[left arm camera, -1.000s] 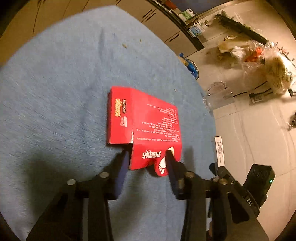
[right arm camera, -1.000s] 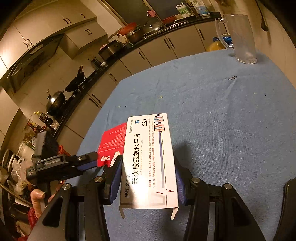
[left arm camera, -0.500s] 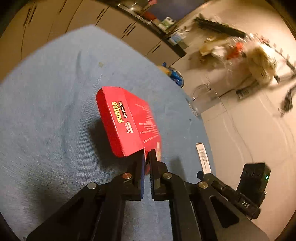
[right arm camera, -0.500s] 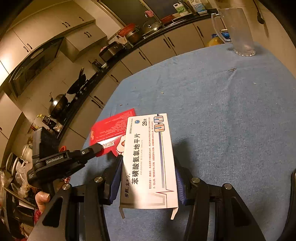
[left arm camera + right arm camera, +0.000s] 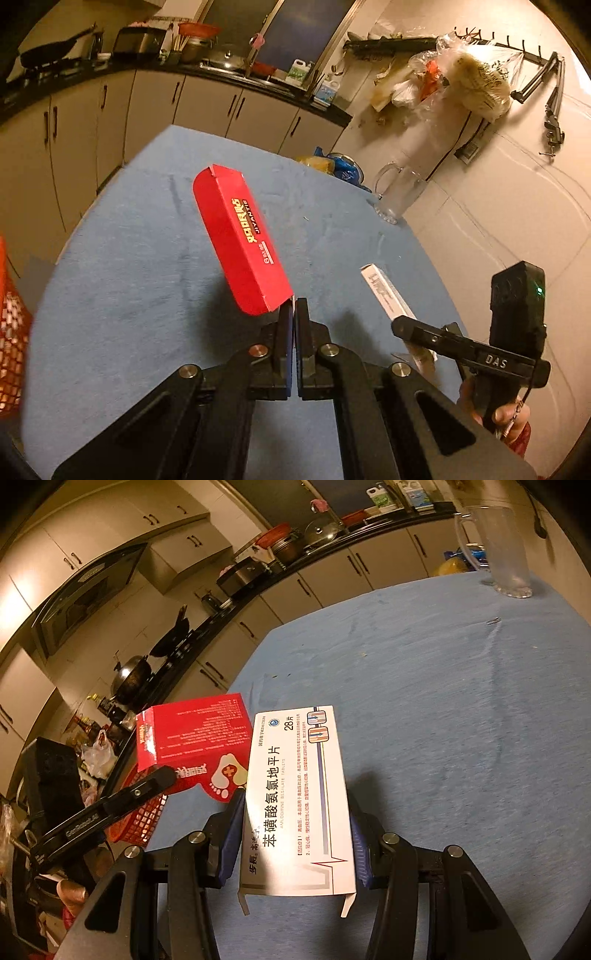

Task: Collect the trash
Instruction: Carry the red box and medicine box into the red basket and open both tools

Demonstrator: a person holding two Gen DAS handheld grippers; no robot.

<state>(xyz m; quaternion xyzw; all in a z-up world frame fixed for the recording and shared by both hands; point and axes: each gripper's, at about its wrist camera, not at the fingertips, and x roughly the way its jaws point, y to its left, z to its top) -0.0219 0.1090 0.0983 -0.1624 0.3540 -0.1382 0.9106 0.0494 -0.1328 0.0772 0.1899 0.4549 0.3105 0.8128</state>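
Note:
My left gripper (image 5: 293, 314) is shut on the flap of a red carton (image 5: 240, 243) and holds it tilted above the blue table (image 5: 129, 277). The same carton (image 5: 192, 738) shows in the right wrist view, pinched by the left gripper (image 5: 162, 775). My right gripper (image 5: 297, 834) is shut on a white medicine box (image 5: 295, 801) held above the table; its edge (image 5: 384, 295) shows in the left wrist view beside the right gripper (image 5: 402, 325).
A red mesh basket (image 5: 136, 819) stands beyond the table's left edge, also in the left wrist view (image 5: 11, 332). A clear glass mug (image 5: 502, 550) stands at the far table edge. Kitchen cabinets (image 5: 147, 103) run behind. Bags hang on the wall (image 5: 461, 77).
My left gripper has closed on the red carton's flap and lifted it off the table, tilting it upward. My right gripper still holds the white box, with the view slightly raised.

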